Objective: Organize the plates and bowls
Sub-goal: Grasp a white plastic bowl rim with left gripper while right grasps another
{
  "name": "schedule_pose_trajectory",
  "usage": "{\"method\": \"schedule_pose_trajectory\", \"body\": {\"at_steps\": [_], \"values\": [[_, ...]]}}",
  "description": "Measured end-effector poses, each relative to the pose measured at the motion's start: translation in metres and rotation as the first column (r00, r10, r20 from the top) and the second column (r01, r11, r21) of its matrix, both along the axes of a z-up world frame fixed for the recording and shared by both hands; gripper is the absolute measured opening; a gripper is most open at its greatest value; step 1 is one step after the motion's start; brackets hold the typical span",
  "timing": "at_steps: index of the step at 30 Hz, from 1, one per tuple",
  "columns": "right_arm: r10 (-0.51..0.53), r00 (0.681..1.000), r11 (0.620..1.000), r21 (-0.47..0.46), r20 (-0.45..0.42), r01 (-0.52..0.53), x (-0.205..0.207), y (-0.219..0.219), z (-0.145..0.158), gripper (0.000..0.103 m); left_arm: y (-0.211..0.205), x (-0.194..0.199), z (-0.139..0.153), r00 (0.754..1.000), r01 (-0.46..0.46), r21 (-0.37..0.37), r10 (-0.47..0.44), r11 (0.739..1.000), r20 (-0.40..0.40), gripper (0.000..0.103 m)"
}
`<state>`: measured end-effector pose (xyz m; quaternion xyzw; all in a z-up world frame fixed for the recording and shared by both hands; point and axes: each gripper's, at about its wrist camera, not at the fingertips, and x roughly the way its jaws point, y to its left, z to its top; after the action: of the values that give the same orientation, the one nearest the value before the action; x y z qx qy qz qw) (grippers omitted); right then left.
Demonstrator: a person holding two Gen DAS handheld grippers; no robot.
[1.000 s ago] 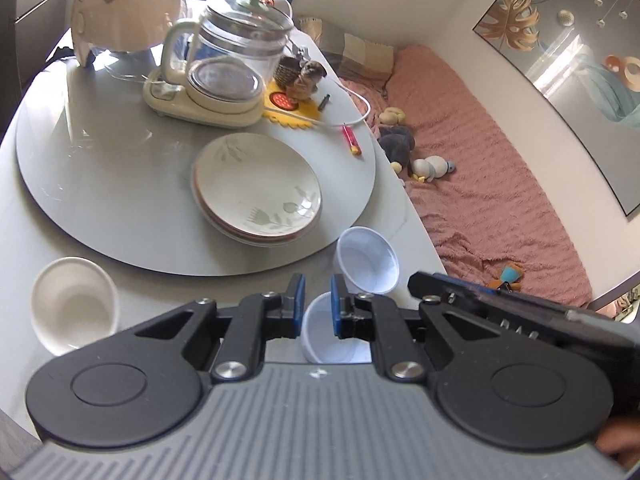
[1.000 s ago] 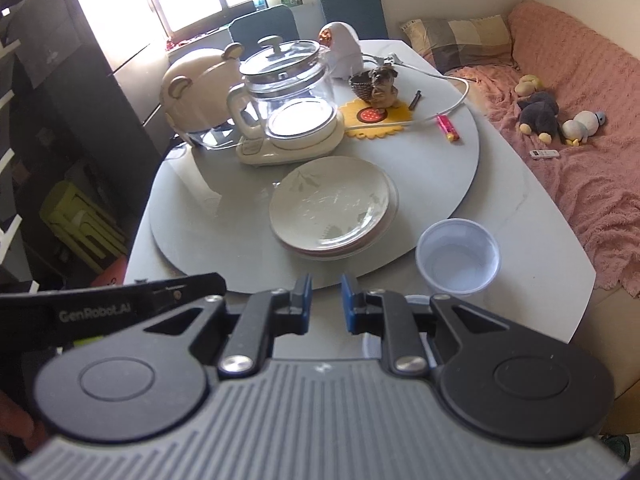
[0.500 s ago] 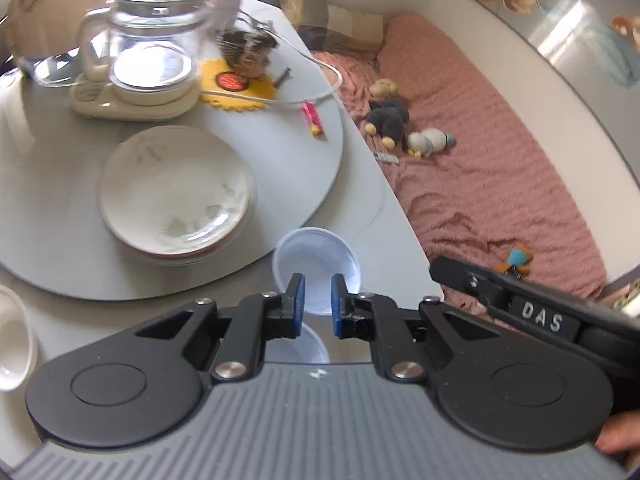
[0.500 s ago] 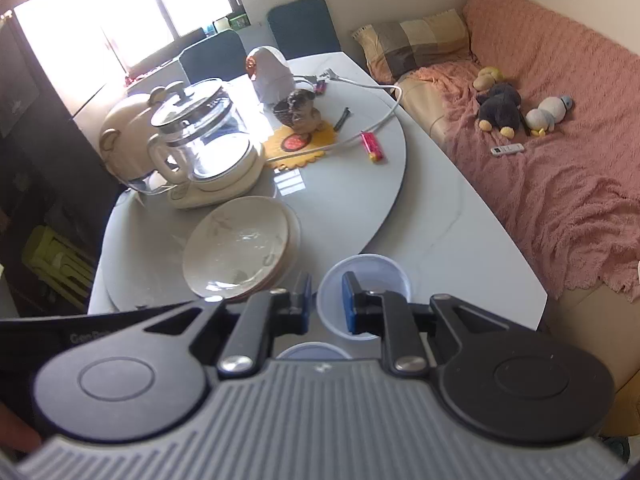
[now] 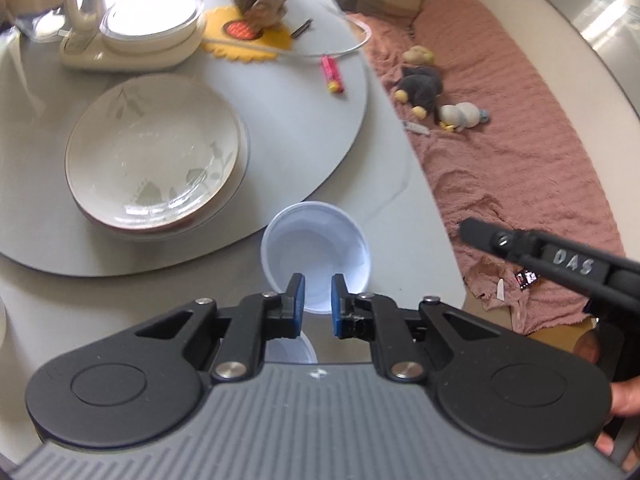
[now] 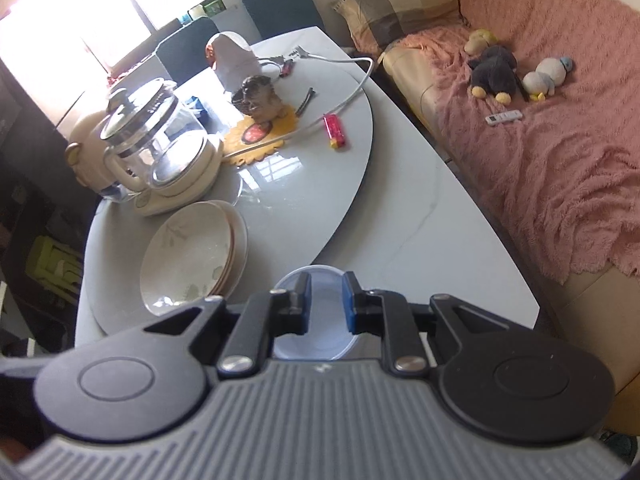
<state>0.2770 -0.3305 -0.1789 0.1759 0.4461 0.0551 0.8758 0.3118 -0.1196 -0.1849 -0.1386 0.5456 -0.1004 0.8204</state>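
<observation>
A stack of cream leaf-patterned plates [image 5: 154, 156] sits on the grey turntable [image 5: 304, 128]; it also shows in the right wrist view [image 6: 192, 264]. A pale blue bowl [image 5: 316, 240] stands on the table just ahead of my left gripper [image 5: 316, 306], whose jaws stand a narrow gap apart with nothing between them. A second pale blue bowl [image 5: 292, 350] lies under that gripper, mostly hidden. My right gripper [image 6: 326, 302] hovers over a blue bowl [image 6: 316, 312], jaws a narrow gap apart and empty.
A glass kettle [image 6: 160, 148] on its base, a brown figurine on a yellow mat [image 6: 260, 120], a white cable [image 6: 352, 92] and a red lighter [image 6: 334, 132] lie on the turntable. A pink-covered sofa [image 6: 540, 160] with soft toys runs along the table's right.
Both grippers have moved forward and to the right toward the blue bowl, which now sits just ahead of the fingertips. The white bowl at the left has slid out of view.
</observation>
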Motion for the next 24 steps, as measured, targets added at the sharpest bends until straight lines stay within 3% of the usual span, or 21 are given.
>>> {"method": "schedule_pose_trajectory", "body": {"at_steps": [6, 11, 15, 18, 24], "values": [[0.071, 0.997, 0.997, 0.012, -0.02, -0.071, 0.029, -0.008, -0.019, 0.021, 0.006, 0.019, -0.027, 0.996, -0.044, 0.042, 0.047, 0.998, -0.071, 0.017], [0.114, 0.992, 0.993, 0.033, -0.052, -0.113, 0.044, -0.009, -0.037, 0.021, 0.01, 0.03, -0.039, 0.993, -0.07, 0.076, 0.076, 0.995, -0.085, 0.038], [0.138, 0.987, 0.989, 0.061, -0.087, -0.133, 0.053, -0.009, -0.05, 0.022, 0.014, 0.038, -0.05, 0.988, -0.102, 0.064, 0.108, 0.993, -0.114, 0.039], [0.16, 0.979, 0.984, 0.096, -0.128, -0.148, 0.06, -0.01, -0.061, 0.035, 0.015, 0.045, -0.058, 0.984, -0.115, 0.065, 0.123, 0.991, -0.132, 0.039], [0.196, 0.961, 0.978, 0.106, -0.196, -0.178, 0.07, -0.01, -0.083, 0.034, 0.01, 0.057, -0.075, 0.979, -0.119, 0.067, 0.128, 0.991, -0.161, 0.039]]}}
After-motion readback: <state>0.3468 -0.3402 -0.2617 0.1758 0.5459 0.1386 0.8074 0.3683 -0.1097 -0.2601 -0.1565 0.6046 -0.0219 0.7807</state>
